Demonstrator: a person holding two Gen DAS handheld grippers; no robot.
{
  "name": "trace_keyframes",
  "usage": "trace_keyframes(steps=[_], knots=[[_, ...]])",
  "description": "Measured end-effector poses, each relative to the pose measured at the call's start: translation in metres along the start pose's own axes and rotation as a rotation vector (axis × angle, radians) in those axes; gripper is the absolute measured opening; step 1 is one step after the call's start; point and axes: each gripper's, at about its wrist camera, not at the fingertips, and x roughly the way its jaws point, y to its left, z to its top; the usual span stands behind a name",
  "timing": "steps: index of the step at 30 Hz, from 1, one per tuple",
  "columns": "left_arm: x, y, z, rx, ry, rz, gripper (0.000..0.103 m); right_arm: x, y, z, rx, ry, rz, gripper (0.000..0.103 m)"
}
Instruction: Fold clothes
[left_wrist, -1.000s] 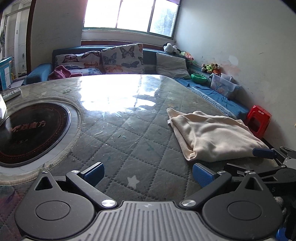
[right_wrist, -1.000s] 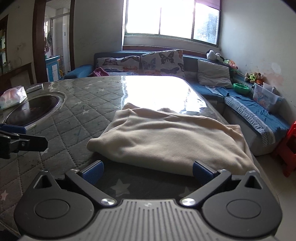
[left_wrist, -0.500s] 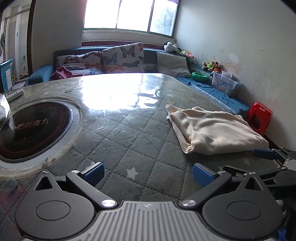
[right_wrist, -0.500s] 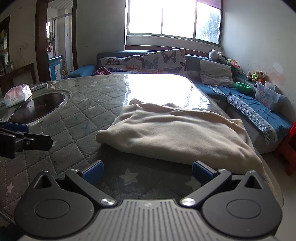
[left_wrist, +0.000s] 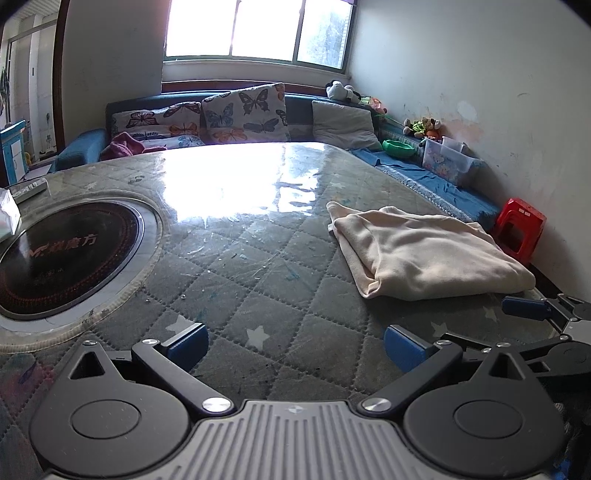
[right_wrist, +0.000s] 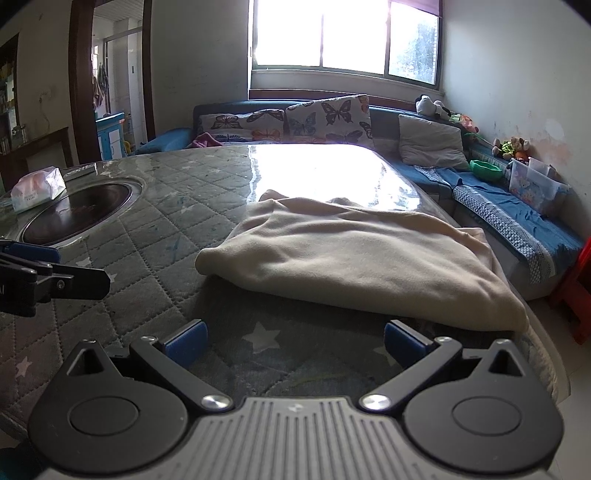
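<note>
A cream garment (left_wrist: 424, 254) lies folded flat on the quilted green table cover (left_wrist: 240, 280), near the table's right edge; the right wrist view shows the same garment (right_wrist: 354, 258) straight ahead. My left gripper (left_wrist: 295, 345) hovers open over bare cover, well to the left of the garment and short of it. My right gripper (right_wrist: 293, 341) is open too, just short of the garment's near edge, nothing between its fingers. Each gripper shows in the other's view: the right one (left_wrist: 546, 317) at the right edge, the left one (right_wrist: 44, 277) at the left edge.
A round dark hotplate (left_wrist: 62, 254) is set into the table at the left, with a tissue pack (right_wrist: 37, 188) beside it. A sofa with butterfly cushions (left_wrist: 243, 114) runs behind the table. A red stool (left_wrist: 521, 229) stands on the floor at the right.
Both grippers have drawn back and risen slightly from the garment, which lies as it did. Both have stayed open.
</note>
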Motion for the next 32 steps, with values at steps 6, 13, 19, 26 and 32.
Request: trace_keyframes(steps=[6,13,19,26,32], knots=[[0.003,0.001,0.002,0.003,0.006,-0.004,0.103,0.003,0.001,0.001,0.003,0.005,0.004,0.103],[0.011,0.006,0.006,0.001,0.020,0.003,0.103,0.011,-0.001,0.002,0.019,0.014,0.008,0.103],[0.021,0.011,0.014,0.001,0.027,0.017,0.103,0.020,-0.004,0.005,0.035,0.028,0.006,0.103],[0.033,0.012,0.020,0.007,0.042,0.015,0.103,0.033,-0.008,0.010,0.050,0.044,-0.001,0.103],[0.039,0.008,0.025,0.025,0.035,0.016,0.103,0.039,-0.009,0.010,0.057,0.054,-0.009,0.103]])
